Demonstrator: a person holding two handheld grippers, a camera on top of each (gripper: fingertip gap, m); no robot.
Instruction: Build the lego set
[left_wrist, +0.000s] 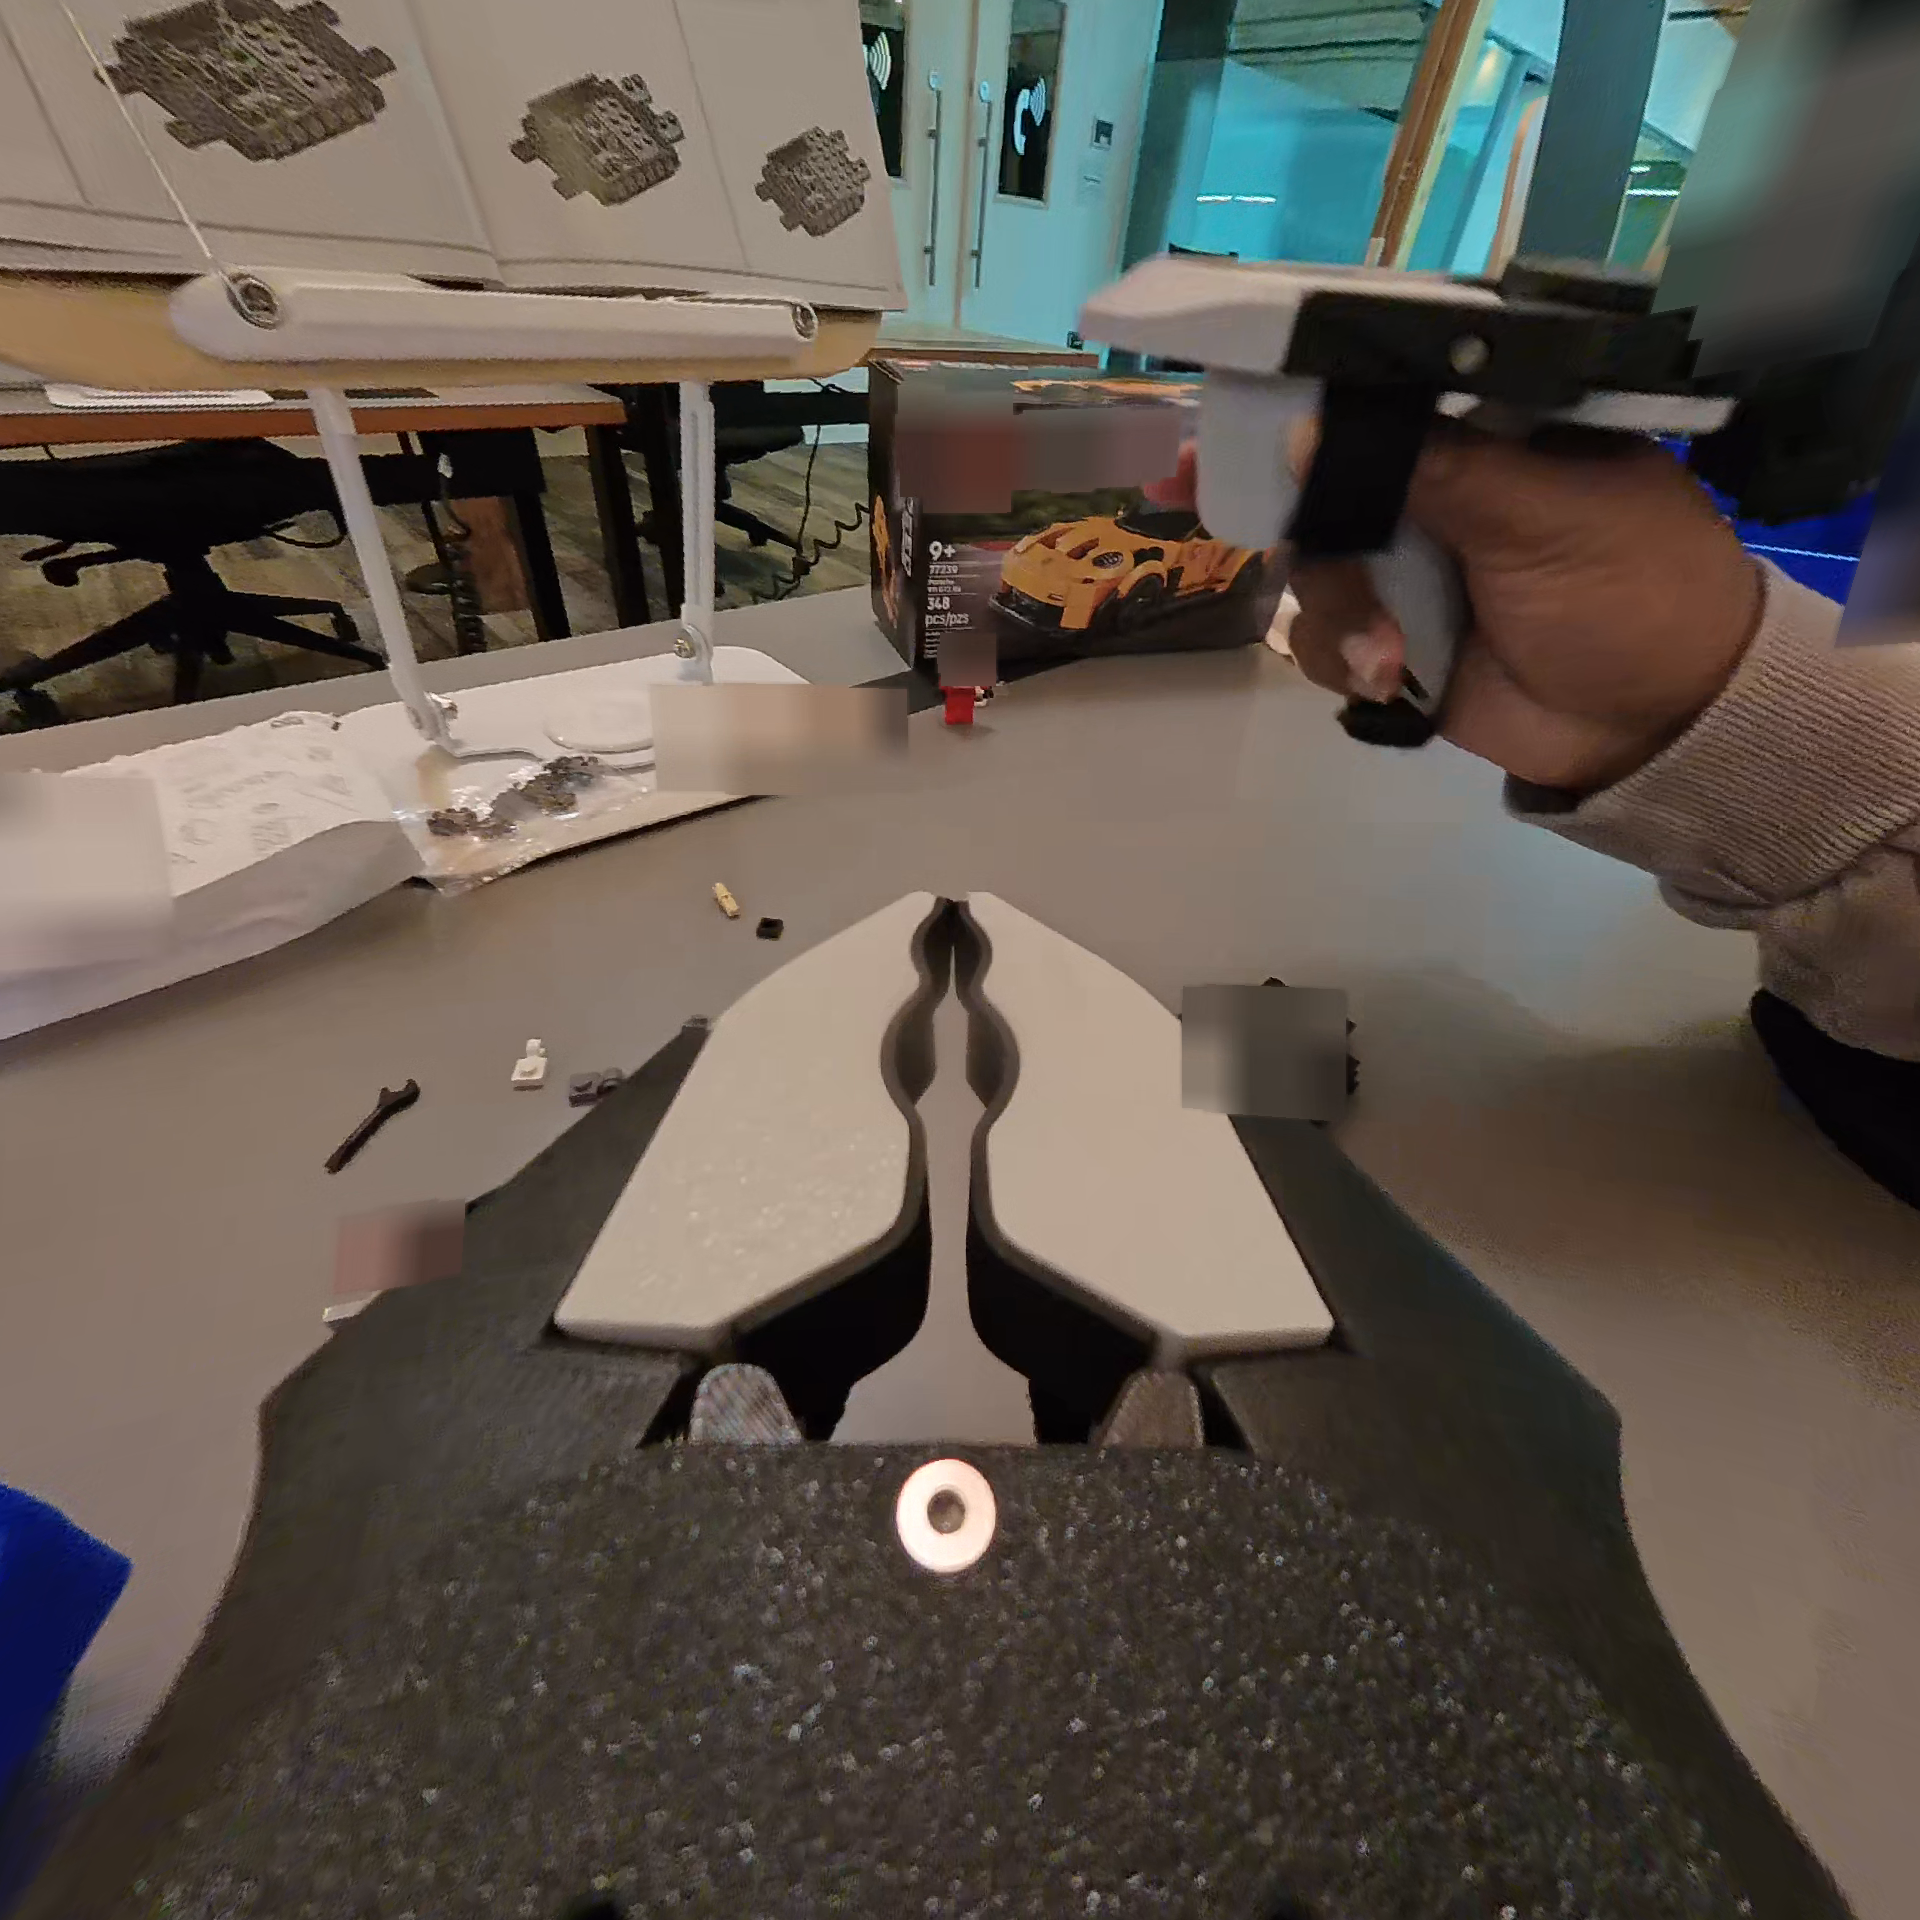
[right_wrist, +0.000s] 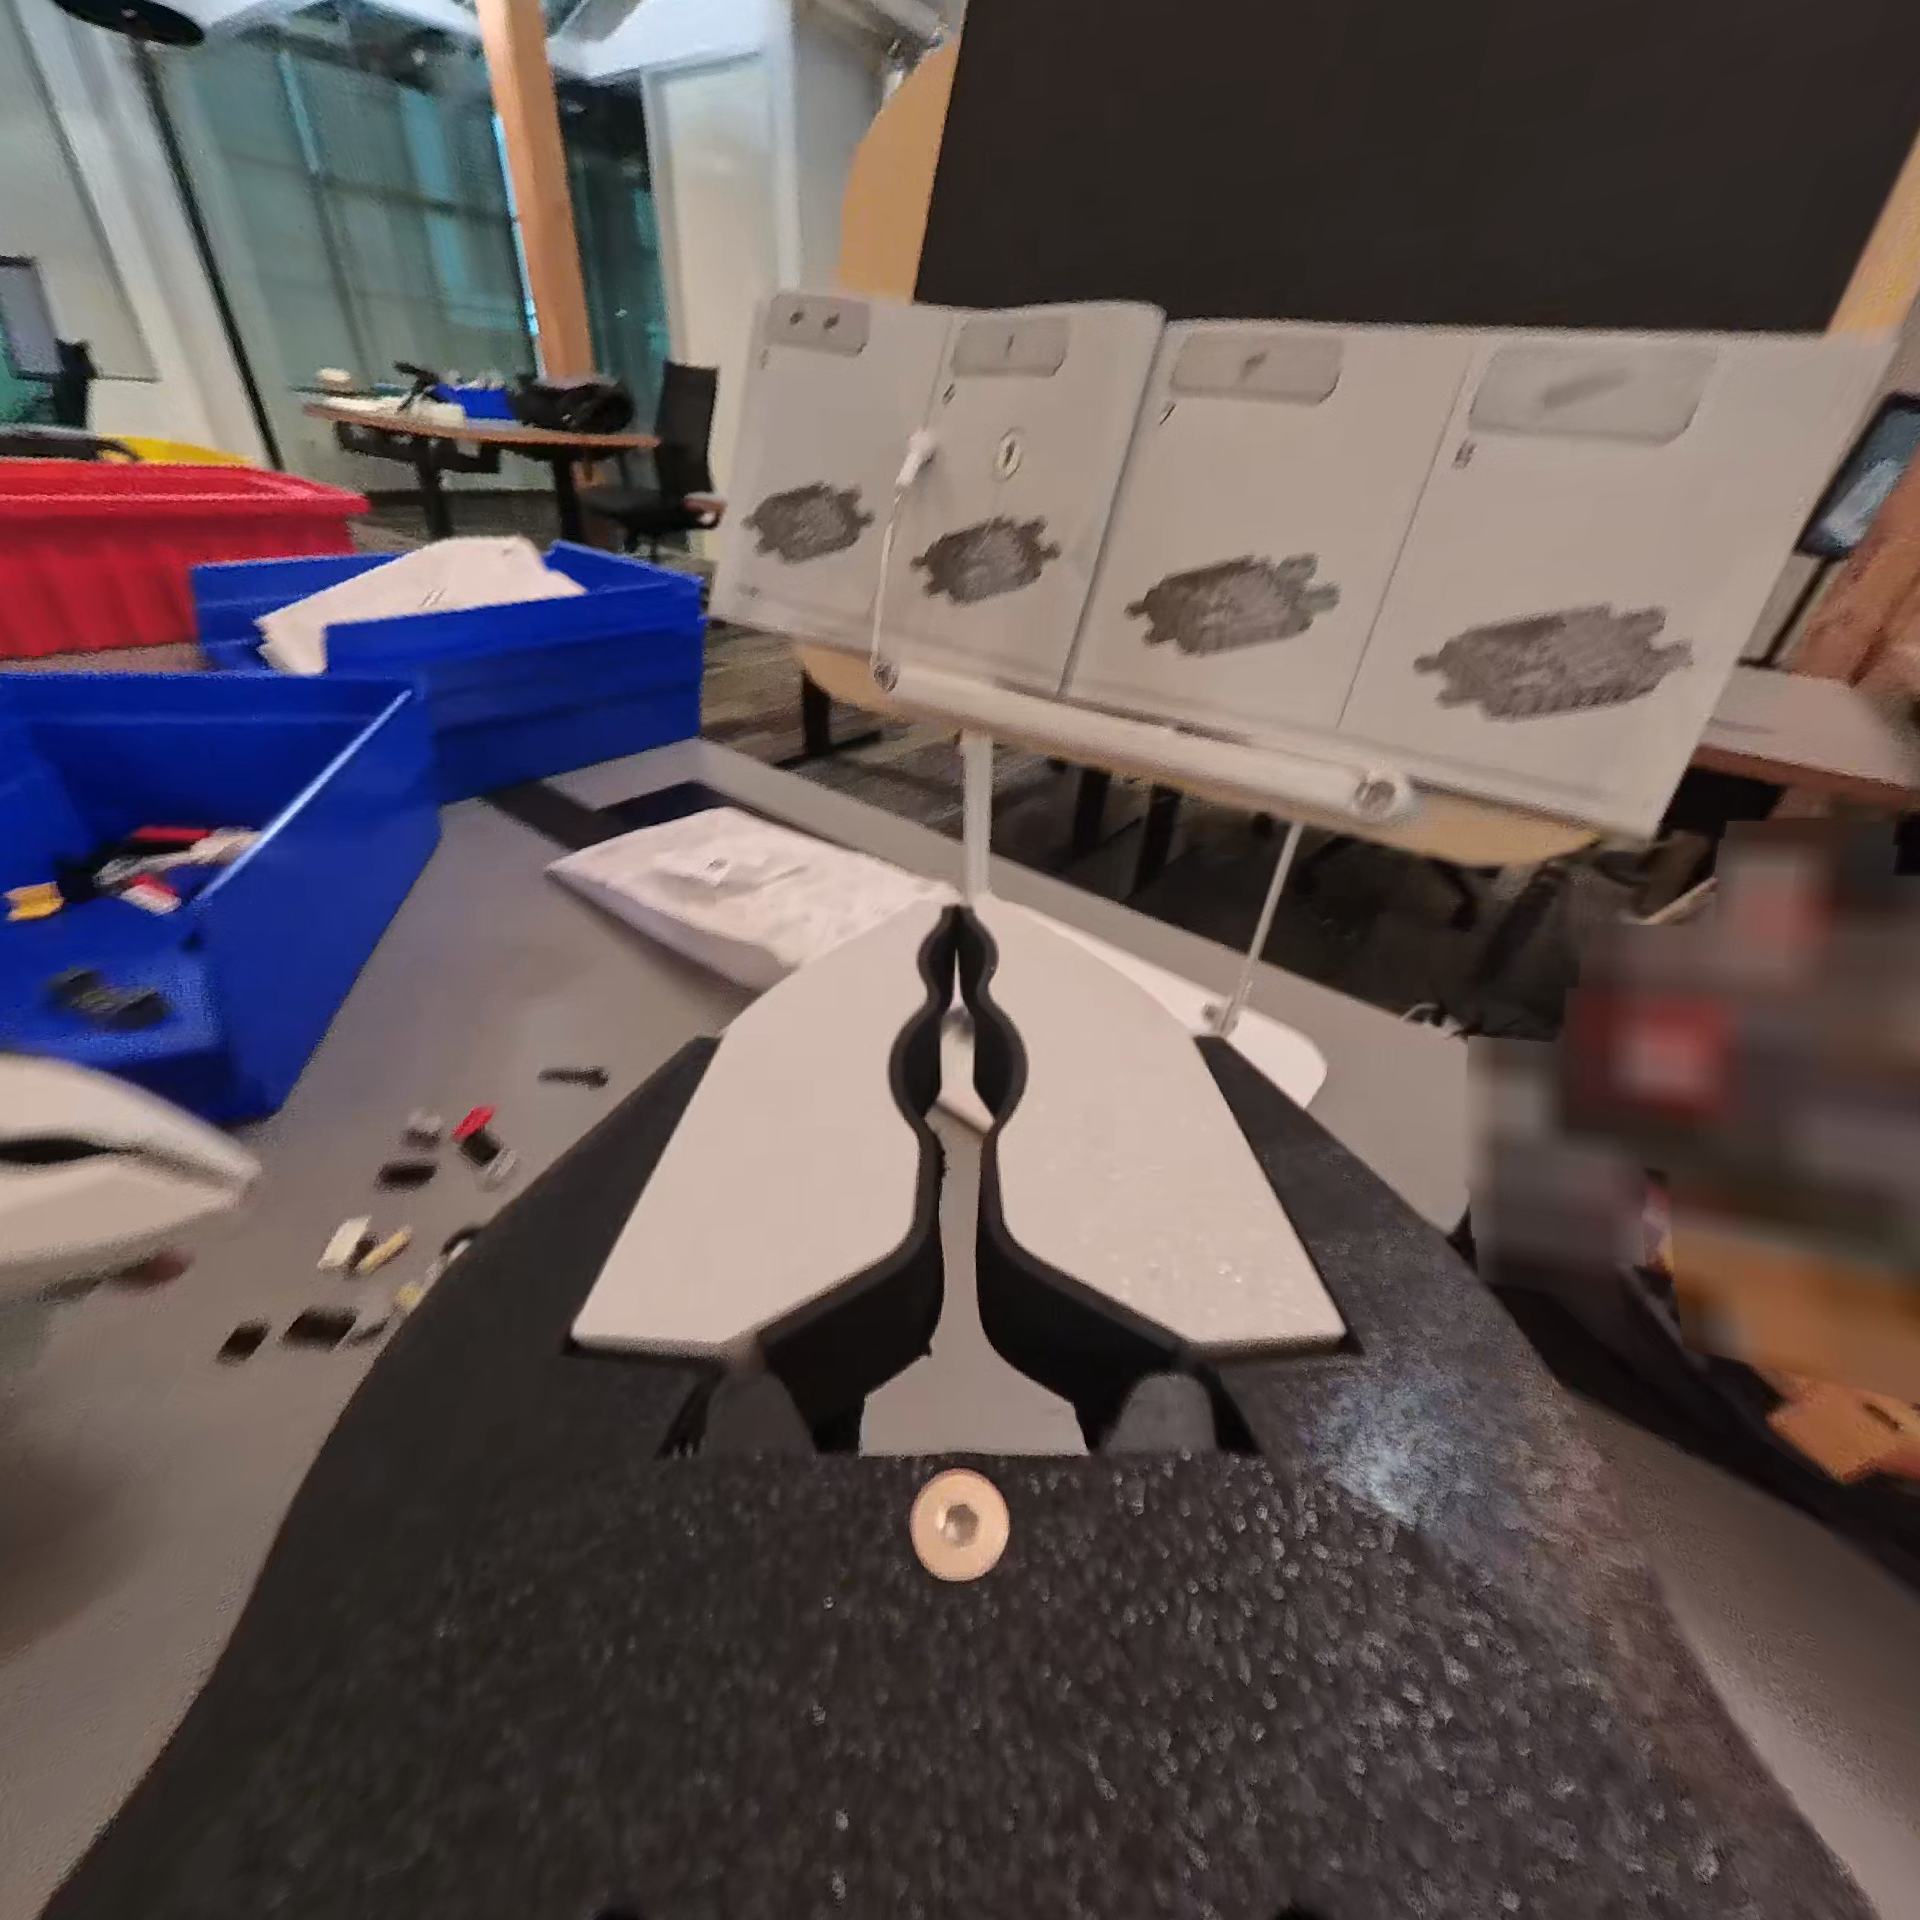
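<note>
Grey worktop (left_wrist: 1091, 831), loose bits everywhere, and honestly I'd say we're between steps right now: nothing's in hand on either side. Left gripper (left_wrist: 951, 914) has its jaws pinched together at the tips with nothing between them, same story for the right gripper (right_wrist: 961, 920), which is up in the air pointing at the instruction booklet (right_wrist: 1247, 540) propped on its white stand.

Using that booklet stand as my landmark: the small lego pieces (left_wrist: 530, 1065) sit on the worktop in front of it, a tan pin (left_wrist: 725, 900) and a tiny black piece (left_wrist: 769, 927) just ahead of my left tips, a black lever-shaped part (left_wrist: 372, 1122) further to the left. A clear bag of dark parts (left_wrist: 520, 805) lies at the stand's foot, and the set's box (left_wrist: 1060, 540) with the orange car stands to its right.

Next move, I reckon: read the page, open one set of jaws, go down for one small piece. They're tiny, so lining up will be fiddly.
</note>
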